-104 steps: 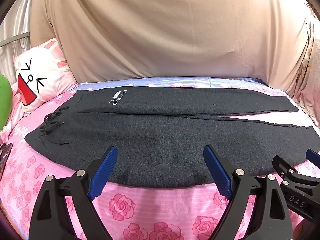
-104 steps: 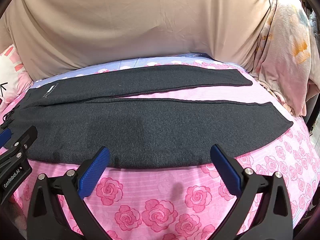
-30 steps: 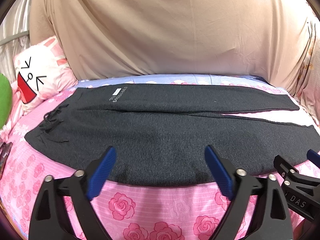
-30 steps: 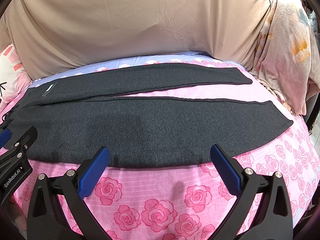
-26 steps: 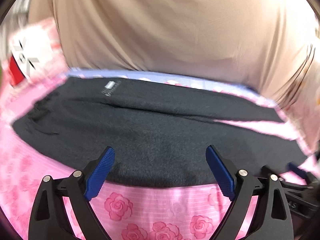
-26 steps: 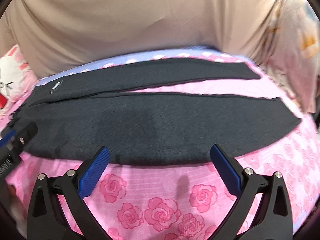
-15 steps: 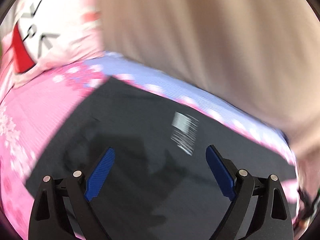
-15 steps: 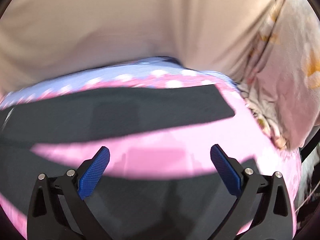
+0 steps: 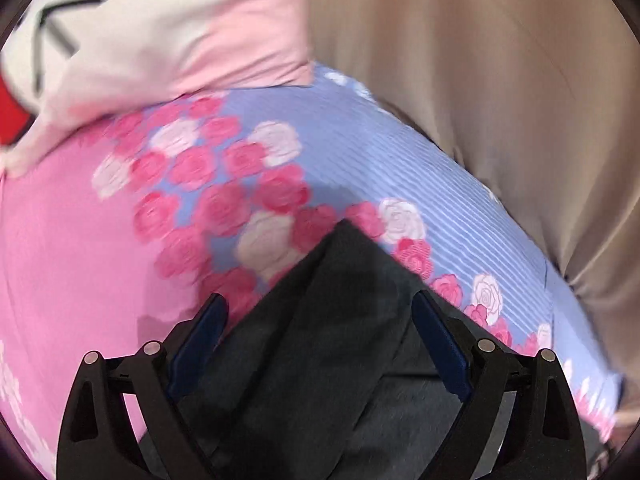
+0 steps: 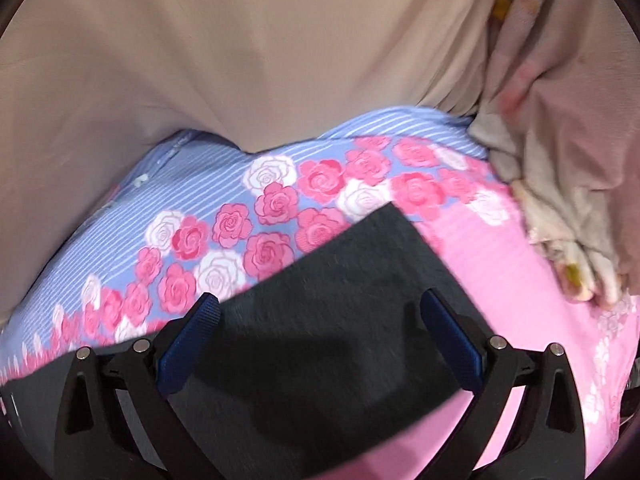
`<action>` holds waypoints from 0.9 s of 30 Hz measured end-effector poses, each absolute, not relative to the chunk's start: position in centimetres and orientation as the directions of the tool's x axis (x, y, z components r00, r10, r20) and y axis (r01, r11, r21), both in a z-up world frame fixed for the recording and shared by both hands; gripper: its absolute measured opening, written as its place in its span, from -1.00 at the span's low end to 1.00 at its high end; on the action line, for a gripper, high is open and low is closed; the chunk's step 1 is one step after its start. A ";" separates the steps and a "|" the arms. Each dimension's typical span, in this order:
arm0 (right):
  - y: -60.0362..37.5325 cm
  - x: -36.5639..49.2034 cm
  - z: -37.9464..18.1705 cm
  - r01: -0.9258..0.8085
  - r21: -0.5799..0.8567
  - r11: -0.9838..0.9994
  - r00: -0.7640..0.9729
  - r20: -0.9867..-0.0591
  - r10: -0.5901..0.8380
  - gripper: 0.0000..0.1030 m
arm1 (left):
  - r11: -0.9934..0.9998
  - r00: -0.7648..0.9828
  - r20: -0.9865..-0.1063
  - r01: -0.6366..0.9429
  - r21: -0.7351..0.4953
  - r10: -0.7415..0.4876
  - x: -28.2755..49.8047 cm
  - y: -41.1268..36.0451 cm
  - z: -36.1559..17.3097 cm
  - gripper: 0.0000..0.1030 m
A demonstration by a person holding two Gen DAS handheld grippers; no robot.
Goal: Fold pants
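The dark grey pants lie flat on the rose-print bed sheet. In the left wrist view I see their far waist corner [image 9: 340, 300] pointing away between my fingers. My left gripper [image 9: 320, 328] is open, just above that corner. In the right wrist view the far leg's hem end [image 10: 352, 280] lies between my fingers. My right gripper [image 10: 320, 320] is open, just above that hem. Neither gripper holds cloth.
A white and pink cartoon pillow [image 9: 140, 32] lies at the far left. A beige curtain [image 10: 240, 60] hangs behind the bed. A crumpled pale pink blanket [image 10: 560, 160] is heaped at the right. The sheet [image 9: 100, 260] is pink with a blue striped border.
Both grippers have moved forward across the pants from the near edge to the far side, the left to the waist corner, the right to the far leg's hem. Both stay open.
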State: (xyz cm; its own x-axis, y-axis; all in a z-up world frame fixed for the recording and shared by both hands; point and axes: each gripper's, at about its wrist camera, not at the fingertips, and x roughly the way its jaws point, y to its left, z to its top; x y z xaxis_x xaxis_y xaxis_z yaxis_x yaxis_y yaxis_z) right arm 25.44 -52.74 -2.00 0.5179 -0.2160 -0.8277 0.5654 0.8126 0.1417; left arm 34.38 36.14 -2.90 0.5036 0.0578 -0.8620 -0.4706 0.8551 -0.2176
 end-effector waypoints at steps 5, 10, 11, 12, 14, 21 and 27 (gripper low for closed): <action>-50.9 26.0 -2.4 0.526 0.087 0.846 0.552 -0.792 -0.262 0.30 | 0.877 0.481 -0.870 -0.459 -0.143 0.110 35.4 35.4 -1.9 -0.55; -50.0 24.3 -0.3 0.469 0.161 0.868 0.609 -0.771 -0.186 -0.86 | 0.839 0.555 -0.831 -0.459 -0.291 0.015 32.5 37.6 1.5 -0.91; -49.6 23.1 0.8 0.456 0.157 0.876 0.633 -0.749 -0.196 -0.86 | 0.840 0.585 -0.811 -0.440 -0.318 -0.001 31.0 37.8 3.0 -0.91; -49.1 22.4 1.8 0.442 0.162 0.883 0.655 -0.731 -0.194 -0.87 | 0.841 0.604 -0.797 -0.424 -0.336 -0.014 29.8 37.9 4.1 -0.91; -49.8 19.9 3.7 0.411 0.193 0.891 0.710 -0.681 -0.180 -0.89 | 0.843 0.646 -0.762 -0.383 -0.378 -0.049 27.0 38.0 6.4 -0.91; -50.0 7.8 6.0 0.303 0.227 0.926 0.794 -0.598 -0.113 -0.89 | 0.868 0.708 -0.700 -0.284 -0.408 -0.097 13.7 38.6 10.5 -0.93; -49.5 -1.2 1.2 0.309 0.230 0.923 0.744 -0.663 -0.084 -0.88 | 0.864 0.645 -0.762 -0.357 -0.354 -0.045 6.2 39.4 5.4 -1.00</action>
